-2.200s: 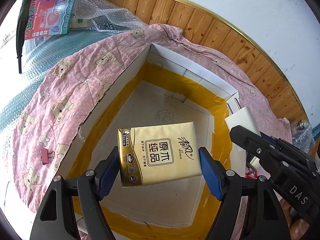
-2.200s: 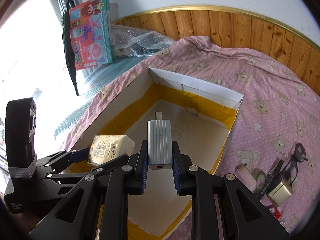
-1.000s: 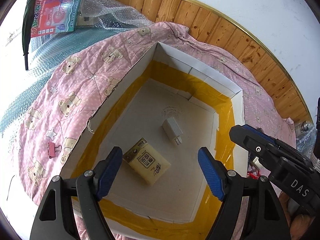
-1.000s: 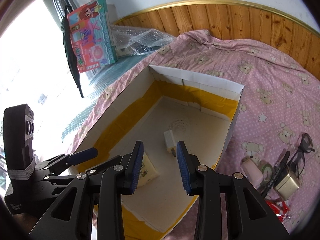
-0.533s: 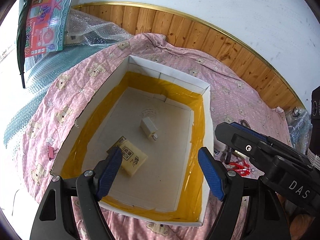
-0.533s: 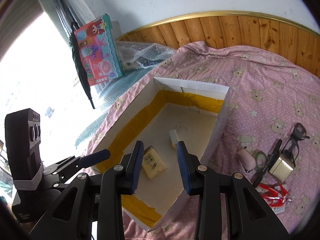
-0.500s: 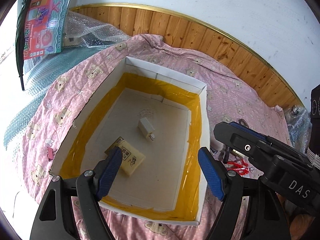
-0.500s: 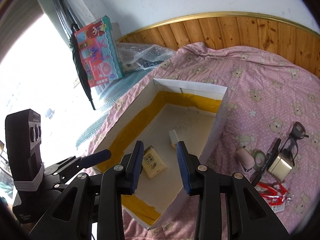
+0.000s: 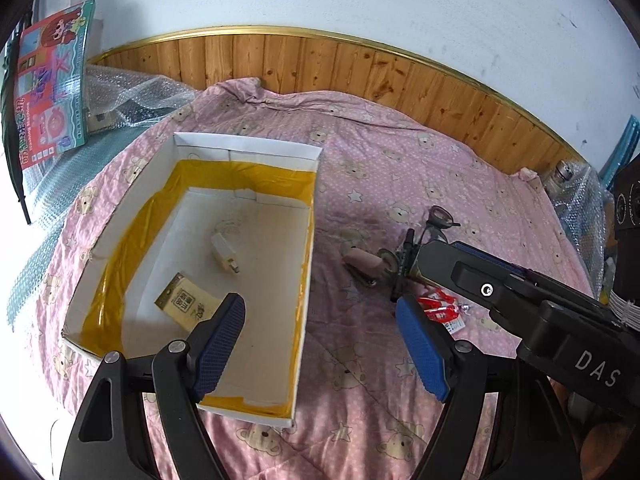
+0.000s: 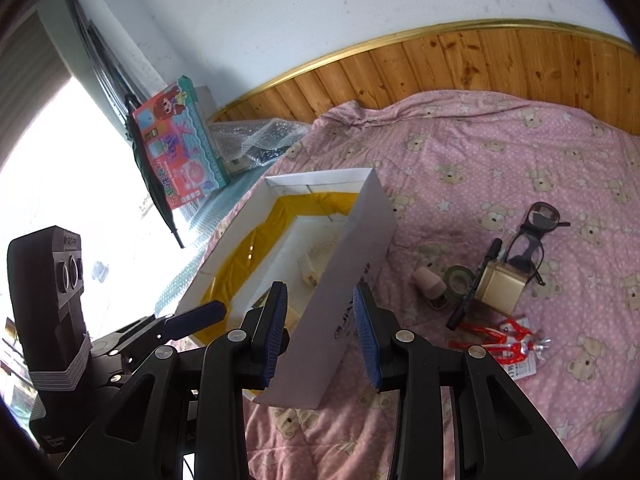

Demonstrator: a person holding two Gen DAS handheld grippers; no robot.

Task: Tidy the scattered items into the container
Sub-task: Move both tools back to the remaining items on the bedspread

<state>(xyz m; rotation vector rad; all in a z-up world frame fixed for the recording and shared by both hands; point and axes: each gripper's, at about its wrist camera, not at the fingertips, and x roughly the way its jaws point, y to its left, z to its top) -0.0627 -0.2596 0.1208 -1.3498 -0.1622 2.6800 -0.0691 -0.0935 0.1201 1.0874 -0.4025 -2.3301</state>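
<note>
Cardboard box [image 9: 248,148], white outside with yellow tape lining the inner walls, lying open on the left half of a bed under a pink bear-print quilt [image 9: 400,168]. Inside on the box floor: tissue pack [image 9: 185,306] near the front, white charger [image 9: 224,256] just beyond it, the two apart, neither touching a wall.

Left claw [image 9: 320,344] released, blue pads spread wide, empty, hovering over the near right corner of the box and the quilt beside it. Right claw [image 10: 322,334] likewise released and empty, pads on either side of the box's right wall as seen from its own camera (whether over it or merely in front, cannot tell).

Scattered pile on the quilt right of the box, well apart from it: pink roll [image 10: 430,283] nearest the box, green tape ring [image 10: 459,278] just beside it, black pen [image 10: 474,286] lying diagonally and touching a gold square box [image 10: 500,286], glasses [image 10: 536,232] at the far side of that box, red-and-white packet [image 10: 502,340] at the near side.

Far left, off the quilt: colourful toy box [image 10: 178,148] leaning against the wall, crumpled bubble wrap [image 10: 260,140] next to it. Wood panelling [image 9: 320,64] along the far edge of the bed.
</note>
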